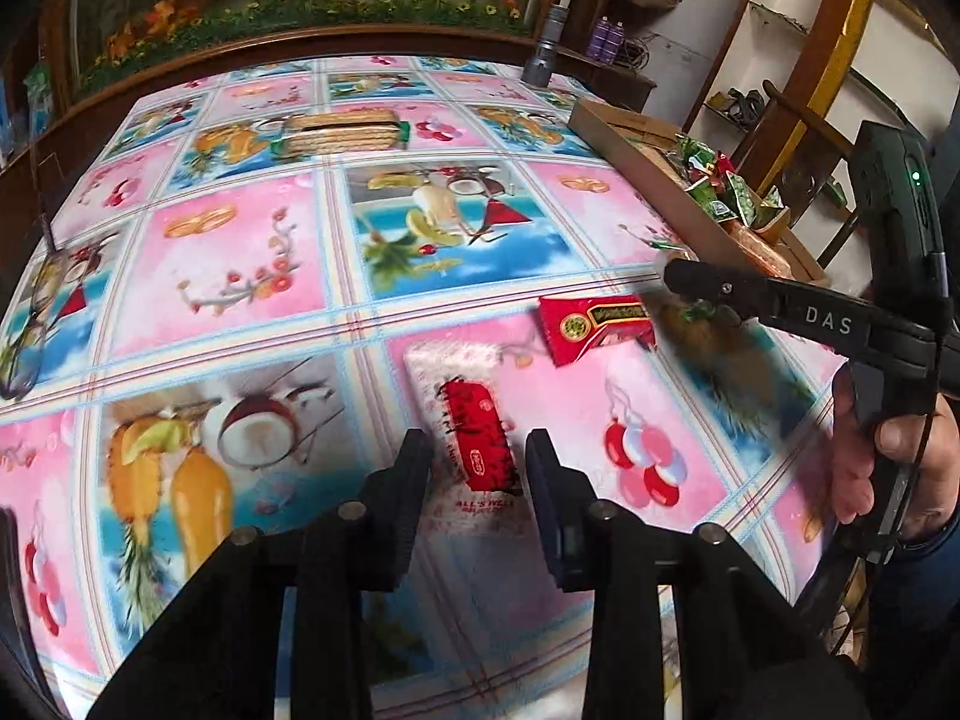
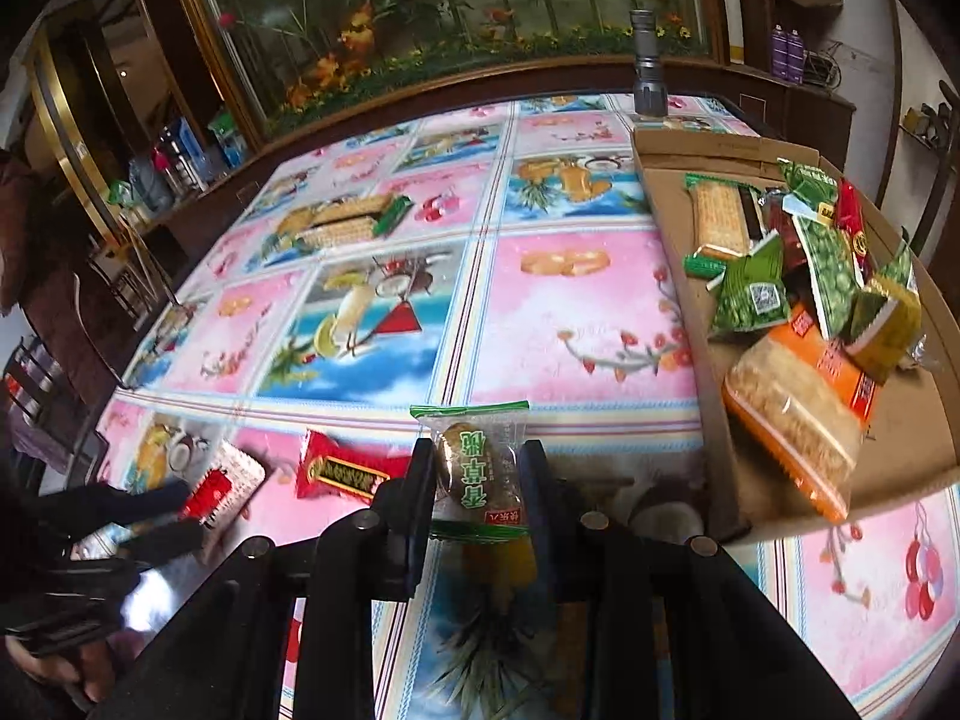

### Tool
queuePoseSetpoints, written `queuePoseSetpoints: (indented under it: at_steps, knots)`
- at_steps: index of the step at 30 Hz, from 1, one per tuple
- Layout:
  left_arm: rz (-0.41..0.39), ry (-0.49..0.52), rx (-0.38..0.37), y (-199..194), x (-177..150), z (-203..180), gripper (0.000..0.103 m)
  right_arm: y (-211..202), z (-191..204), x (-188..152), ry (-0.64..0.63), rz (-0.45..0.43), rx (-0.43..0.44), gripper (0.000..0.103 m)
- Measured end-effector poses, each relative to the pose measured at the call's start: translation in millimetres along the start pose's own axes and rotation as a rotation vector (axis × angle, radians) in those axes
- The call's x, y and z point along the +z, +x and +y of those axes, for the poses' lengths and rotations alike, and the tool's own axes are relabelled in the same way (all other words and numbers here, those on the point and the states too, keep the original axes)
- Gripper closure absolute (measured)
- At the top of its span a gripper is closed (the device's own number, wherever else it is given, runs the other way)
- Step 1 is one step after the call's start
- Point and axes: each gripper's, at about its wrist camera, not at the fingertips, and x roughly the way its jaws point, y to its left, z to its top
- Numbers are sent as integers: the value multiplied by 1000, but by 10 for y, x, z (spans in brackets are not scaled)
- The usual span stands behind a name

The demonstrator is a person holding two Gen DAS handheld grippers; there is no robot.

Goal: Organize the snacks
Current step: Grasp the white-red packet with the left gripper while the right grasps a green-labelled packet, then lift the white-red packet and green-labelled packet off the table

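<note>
Already right gripper pinched green-edged clear packet holding brown cake, long axis along fingers. Cardboard tray lay up and right of it, piled with crinkly green and orange packs; right hand nearer. Left gripper straddled frosted white packet with red label on glossy tablecloth; whether pads pressed it, cannot tell. Red wrapper lay beyond, flat.

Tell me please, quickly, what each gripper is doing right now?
Left gripper: closed on the white-and-red snack packet.
Right gripper: closed on the clear, green-trimmed snack packet.
</note>
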Motion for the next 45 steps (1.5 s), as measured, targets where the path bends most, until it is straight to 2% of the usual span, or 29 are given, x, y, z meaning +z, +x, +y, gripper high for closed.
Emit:
queuePoseSetpoints:
  at_steps: [2, 5, 10, 14, 16, 20, 23, 26, 28, 32, 45]
  knots:
    - [14, 54, 82, 54, 40, -90, 75, 19, -2, 33, -1, -1, 13, 73]
    - [23, 86, 149, 126, 124, -117, 75, 8, 15, 139, -15, -18, 40, 73]
    - [22, -3, 220, 298, 487, 162, 81, 7, 111, 545, -30, -85, 69, 73]
    - [4, -138, 195, 474, 828, 457, 84, 176, 240, 969, -20, -131, 97, 73]
    - [-21, -194, 204, 544, 958, 547, 84, 318, 256, 1082, -7, -134, 104, 73]
    - [-144, -261, 228, 595, 1122, 547, 84, 466, 142, 1010, -3, -126, 104, 73]
    - [-192, -221, 250, 597, 1192, 454, 84, 550, -4, 979, 26, -103, 90, 73]
    - [-277, -162, 350, 457, 1190, 387, 84, 590, 9, 962, 22, -86, 94, 73]
    - [-299, -152, 374, 412, 1189, 390, 84, 566, 61, 943, 8, -89, 110, 73]
    - [-310, -118, 399, 390, 1188, 351, 84, 539, 175, 901, -36, -107, 102, 73]
    - [-339, -61, 457, 368, 1138, 225, 84, 520, 139, 898, -33, -109, 91, 73]
